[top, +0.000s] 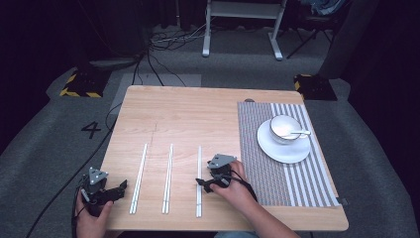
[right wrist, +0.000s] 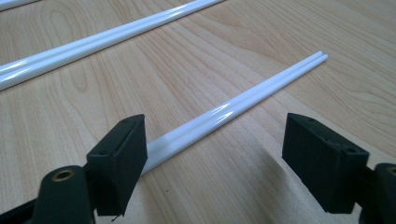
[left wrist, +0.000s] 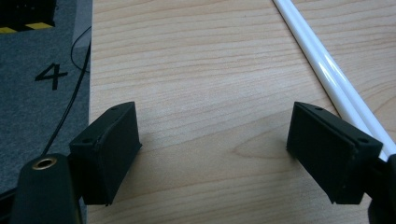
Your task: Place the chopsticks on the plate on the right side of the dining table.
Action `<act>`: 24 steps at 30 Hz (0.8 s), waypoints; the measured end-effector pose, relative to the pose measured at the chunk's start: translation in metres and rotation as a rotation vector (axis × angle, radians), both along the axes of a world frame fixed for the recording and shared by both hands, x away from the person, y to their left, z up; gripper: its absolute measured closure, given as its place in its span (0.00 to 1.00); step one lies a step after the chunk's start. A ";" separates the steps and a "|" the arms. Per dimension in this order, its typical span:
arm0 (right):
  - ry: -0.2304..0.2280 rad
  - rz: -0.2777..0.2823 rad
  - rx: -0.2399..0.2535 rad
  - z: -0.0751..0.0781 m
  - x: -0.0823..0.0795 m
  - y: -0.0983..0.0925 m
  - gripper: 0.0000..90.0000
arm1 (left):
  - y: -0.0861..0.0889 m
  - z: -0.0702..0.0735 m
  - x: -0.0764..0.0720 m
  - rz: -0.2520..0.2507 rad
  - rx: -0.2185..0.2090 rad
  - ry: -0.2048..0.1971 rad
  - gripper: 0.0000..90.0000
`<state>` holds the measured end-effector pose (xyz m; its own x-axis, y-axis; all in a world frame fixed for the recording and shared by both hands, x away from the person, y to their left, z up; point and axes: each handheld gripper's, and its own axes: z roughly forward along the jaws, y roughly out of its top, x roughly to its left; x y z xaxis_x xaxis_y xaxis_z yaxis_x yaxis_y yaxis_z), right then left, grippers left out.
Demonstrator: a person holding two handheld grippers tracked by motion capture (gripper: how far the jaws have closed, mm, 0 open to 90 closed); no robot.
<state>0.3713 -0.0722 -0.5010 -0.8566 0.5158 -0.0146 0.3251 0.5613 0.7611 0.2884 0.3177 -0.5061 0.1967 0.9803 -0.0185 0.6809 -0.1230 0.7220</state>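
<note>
While the right gripper [top: 205, 184] sits over the nearest chopstick pair [top: 199, 181] from above, nothing's lifted yet imo. Left gripper [left wrist: 212, 149]: fingers apart, bare wood worktop [left wrist: 201, 70] btwn them, another pair [left wrist: 327, 65] by the right finger. Right gripper view: fingers apart, chopsticks [right wrist: 233, 109] btwn them, unclamped. Dark room, grey carpet.

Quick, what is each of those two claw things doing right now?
Left gripper: open, holding nothing.
Right gripper: open around the right pair of chopsticks, not yet gripping.
</note>
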 end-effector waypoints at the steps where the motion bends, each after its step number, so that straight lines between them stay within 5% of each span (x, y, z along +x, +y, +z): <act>1: 0.004 0.000 0.002 -0.001 -0.001 0.001 0.25 | 0.000 0.000 0.000 0.000 0.000 0.000 0.19; 13: 0.006 -0.014 -0.011 -0.002 -0.001 -0.002 0.25 | 0.000 0.000 0.000 0.000 0.000 0.000 0.19; 24: 0.014 -0.089 -0.026 -0.002 0.004 -0.013 0.26 | 0.000 0.000 0.000 0.000 0.000 0.000 0.19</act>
